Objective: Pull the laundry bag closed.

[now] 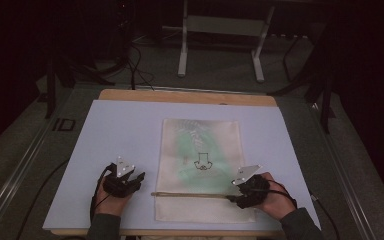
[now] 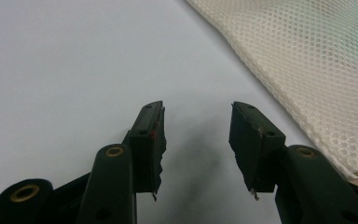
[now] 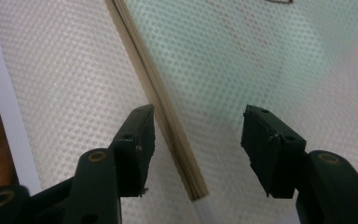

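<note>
A cream mesh bag (image 1: 200,150) lies flat on the white sheet (image 1: 120,130), with a green tint and a small dark drawing showing through it. A thin tan strip (image 1: 190,194) runs across its near part. My left gripper (image 1: 137,179) rests on the sheet just left of the bag, open, with nothing between its jaws (image 2: 196,109); the bag's mesh edge (image 2: 317,60) lies to its right. My right gripper (image 1: 231,198) sits at the strip's right end, open (image 3: 198,112), its jaws standing either side of the strip (image 3: 154,93) above the mesh (image 3: 65,84).
The white sheet covers a wooden board (image 1: 180,96) on a grey table. Beyond the table's far edge stand white metal frame legs (image 1: 182,55) and loose cables on the floor. Dark surroundings on both sides.
</note>
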Tool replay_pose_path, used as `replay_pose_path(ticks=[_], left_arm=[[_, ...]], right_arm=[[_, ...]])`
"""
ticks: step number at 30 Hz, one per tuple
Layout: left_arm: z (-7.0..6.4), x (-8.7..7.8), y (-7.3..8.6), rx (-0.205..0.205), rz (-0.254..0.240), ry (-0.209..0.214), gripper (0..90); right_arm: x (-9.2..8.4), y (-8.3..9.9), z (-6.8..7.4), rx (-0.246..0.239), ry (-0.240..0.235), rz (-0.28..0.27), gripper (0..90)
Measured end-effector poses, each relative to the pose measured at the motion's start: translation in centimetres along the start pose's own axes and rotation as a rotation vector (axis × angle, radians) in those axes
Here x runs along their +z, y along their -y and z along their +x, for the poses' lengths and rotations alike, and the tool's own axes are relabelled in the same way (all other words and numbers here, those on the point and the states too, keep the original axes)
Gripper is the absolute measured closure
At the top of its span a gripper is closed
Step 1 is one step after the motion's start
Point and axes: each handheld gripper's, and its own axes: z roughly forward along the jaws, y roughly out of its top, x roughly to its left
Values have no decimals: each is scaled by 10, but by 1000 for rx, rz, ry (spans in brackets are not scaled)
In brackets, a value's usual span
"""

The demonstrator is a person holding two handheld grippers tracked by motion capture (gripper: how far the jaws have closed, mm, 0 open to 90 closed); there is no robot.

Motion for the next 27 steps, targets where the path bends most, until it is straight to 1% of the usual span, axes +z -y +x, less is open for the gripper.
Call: replay_pose_path(ticks=[8,15,19,21,27], left_arm=[[1,-1,1,-5,-2,-1,542],[-1,-1,1,2,-4,5,540],[-1,-1,0,2,-4,6,540],[0,-1,1,2,-2,9,540],[0,-2,1,-2,-3,16,540]], right_arm=[[6,-13,5,-34,-22,-6,434],[10,-24,10,-54,-34,-14,427],[13,-29,12,-77,-41,-17,426],[15,-32,13,-75,-48,-21,428],[20,-42,18,-96,-65,-28,429]])
